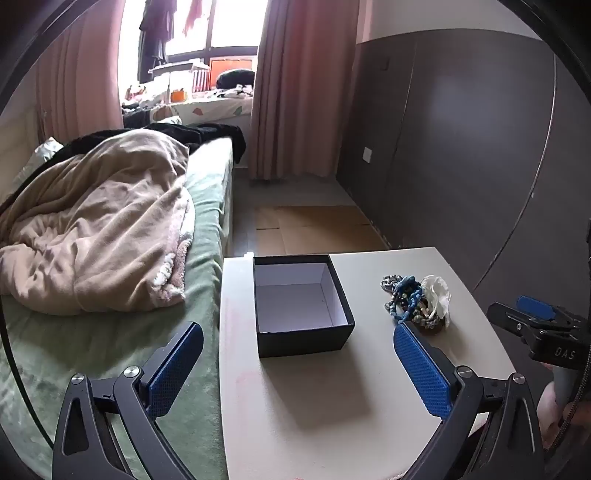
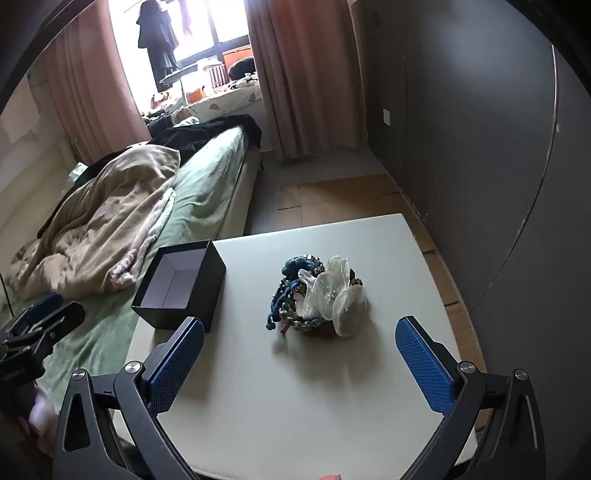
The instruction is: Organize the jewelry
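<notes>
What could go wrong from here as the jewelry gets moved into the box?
1. The jewelry pile is tangled, blue cord through beaded strands, so lifting one piece may drag the rest.
2. The black box sits at the table edge beside the bed; a nudge could push it off.
3. The translucent white piece looks delicate; a hard pinch might damage it.

Place: a home bedroom
Bed: green sheet (image 1: pixel 207 280), rumpled beige blanket (image 1: pixel 99 229)
Window: pink curtains (image 1: pixel 303 92), clothes hanging (image 1: pixel 155 33)
Furniture: small white table (image 2: pixel 280 387) beside the bed
</notes>
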### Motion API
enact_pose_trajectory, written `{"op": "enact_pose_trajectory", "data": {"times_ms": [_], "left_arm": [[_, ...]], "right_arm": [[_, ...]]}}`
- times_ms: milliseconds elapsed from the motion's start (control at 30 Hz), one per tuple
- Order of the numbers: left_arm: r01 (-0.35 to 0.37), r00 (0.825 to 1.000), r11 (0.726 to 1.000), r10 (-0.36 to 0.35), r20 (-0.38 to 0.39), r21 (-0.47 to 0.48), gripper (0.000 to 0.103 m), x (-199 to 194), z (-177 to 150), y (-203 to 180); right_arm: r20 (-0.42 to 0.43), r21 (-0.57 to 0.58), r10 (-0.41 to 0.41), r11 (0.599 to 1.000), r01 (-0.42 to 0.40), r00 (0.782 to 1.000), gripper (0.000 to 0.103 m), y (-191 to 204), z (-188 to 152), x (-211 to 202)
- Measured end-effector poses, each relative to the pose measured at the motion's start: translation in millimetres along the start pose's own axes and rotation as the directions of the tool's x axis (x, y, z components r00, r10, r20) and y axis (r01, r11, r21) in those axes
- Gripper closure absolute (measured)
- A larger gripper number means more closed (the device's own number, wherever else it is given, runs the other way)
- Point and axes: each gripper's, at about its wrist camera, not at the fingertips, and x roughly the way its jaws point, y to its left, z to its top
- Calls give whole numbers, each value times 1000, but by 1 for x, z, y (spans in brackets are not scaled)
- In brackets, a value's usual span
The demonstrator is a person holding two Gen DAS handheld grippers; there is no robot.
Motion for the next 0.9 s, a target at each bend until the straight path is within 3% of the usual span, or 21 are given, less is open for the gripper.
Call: {"op": "enact_pose_trajectory", "data": {"times_ms": [67, 900], "left_arm": [[10, 999, 1000, -9, 34, -11, 0, -4, -3, 0], [48, 998, 999, -49, 39, 3, 0, -6, -3, -2]], "right_arm": [[1, 7, -3, 1000, 3, 1000, 0, 1, 0, -3], [17, -57, -24, 998, 25, 1000, 0, 6, 1, -5]]}}
